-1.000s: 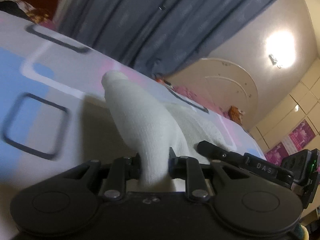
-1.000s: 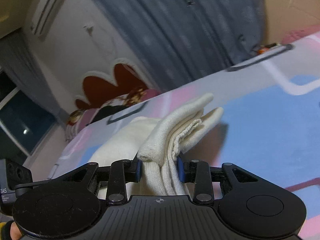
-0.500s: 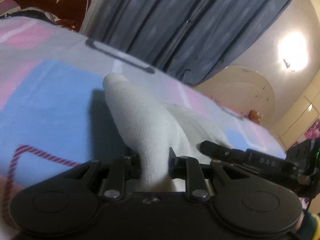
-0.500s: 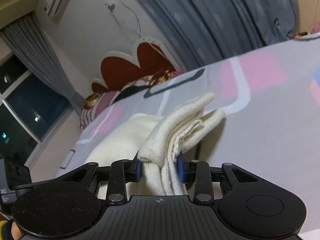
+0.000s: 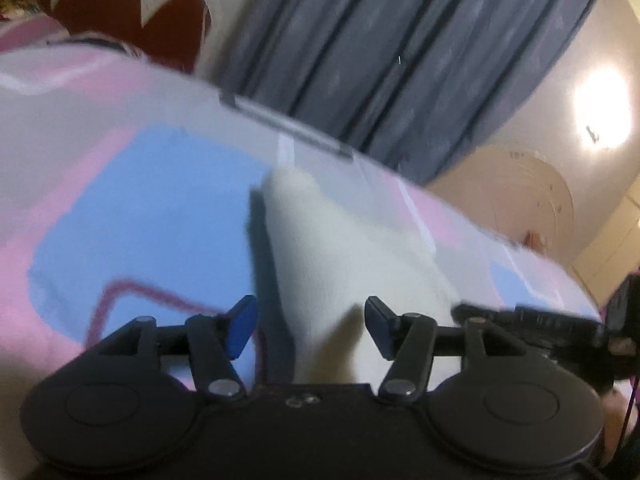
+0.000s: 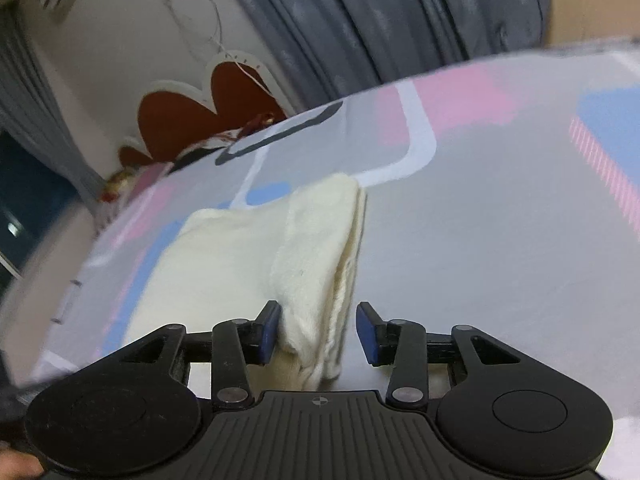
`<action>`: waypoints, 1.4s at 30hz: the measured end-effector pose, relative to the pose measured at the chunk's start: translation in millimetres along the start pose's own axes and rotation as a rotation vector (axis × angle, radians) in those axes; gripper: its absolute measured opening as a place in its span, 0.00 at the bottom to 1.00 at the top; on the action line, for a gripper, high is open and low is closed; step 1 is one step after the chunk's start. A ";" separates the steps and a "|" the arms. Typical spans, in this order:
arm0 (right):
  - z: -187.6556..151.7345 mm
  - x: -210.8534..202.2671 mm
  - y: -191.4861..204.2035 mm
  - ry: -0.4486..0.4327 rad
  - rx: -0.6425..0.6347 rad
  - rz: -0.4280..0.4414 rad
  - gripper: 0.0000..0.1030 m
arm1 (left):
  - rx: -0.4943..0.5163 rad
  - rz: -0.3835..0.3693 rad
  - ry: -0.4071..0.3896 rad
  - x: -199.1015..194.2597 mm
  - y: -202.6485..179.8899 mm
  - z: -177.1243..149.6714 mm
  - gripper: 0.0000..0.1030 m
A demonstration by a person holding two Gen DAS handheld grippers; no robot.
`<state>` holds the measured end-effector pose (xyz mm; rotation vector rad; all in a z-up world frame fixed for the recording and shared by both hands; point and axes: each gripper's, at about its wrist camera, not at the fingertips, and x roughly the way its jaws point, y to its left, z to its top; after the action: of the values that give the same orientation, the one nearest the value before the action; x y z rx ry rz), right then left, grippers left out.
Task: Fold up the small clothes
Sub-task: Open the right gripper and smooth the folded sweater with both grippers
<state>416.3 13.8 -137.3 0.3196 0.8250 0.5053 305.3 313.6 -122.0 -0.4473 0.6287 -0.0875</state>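
A small cream-white knit garment (image 5: 344, 248) lies folded on the patterned bedsheet (image 5: 140, 208). In the left wrist view my left gripper (image 5: 310, 326) is open, its blue-padded jaws standing apart on either side of the cloth's near end. In the right wrist view the same garment (image 6: 280, 252) lies flat with a layered folded edge on its right side. My right gripper (image 6: 318, 332) is open too, and the cloth's near corner rests between the jaws, touching the left pad.
The bedsheet (image 6: 500, 240) has pink, blue and grey blocks. Grey curtains (image 5: 400, 60) hang behind the bed. A dark red headboard (image 6: 192, 112) stands at the far end. The other gripper (image 5: 540, 320) shows at the right of the left wrist view.
Both grippers have opened and let go of the garment. The cloth has dropped from its raised, pinched shape and now lies flatter on the bed.
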 end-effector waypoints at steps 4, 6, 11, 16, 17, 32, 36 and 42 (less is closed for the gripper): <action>10.4 -7.8 19.8 -0.072 -0.043 -0.020 0.39 | 0.032 -0.031 -0.032 7.7 -14.0 21.3 0.55; 11.9 -10.4 31.5 -0.086 -0.075 0.005 0.39 | 0.050 -0.042 -0.026 19.7 -21.2 28.1 0.55; 2.5 15.4 68.0 -0.057 -0.229 -0.016 0.39 | 0.097 -0.018 -0.003 48.7 -26.7 21.3 0.55; -5.8 57.9 52.3 -0.009 -0.231 -0.109 0.37 | 0.123 0.006 0.042 65.8 -24.8 21.4 0.55; -5.6 58.5 50.2 -0.009 -0.230 -0.112 0.37 | 0.115 0.005 0.046 66.0 -23.9 22.9 0.55; -46.6 -10.2 75.7 -0.059 -0.254 -0.038 0.37 | 0.155 0.077 0.101 20.6 -35.3 -9.4 0.56; -61.0 6.5 60.7 -0.001 -0.213 -0.088 0.36 | 0.149 0.092 0.123 25.2 -33.1 -13.5 0.56; -55.9 -3.9 65.3 -0.004 -0.204 -0.092 0.35 | 0.147 0.104 0.143 15.7 -33.2 -12.9 0.56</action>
<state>351.6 70.5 -140.8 0.0940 0.7734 0.4977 312.2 275.5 -125.6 -0.2666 0.7796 -0.0665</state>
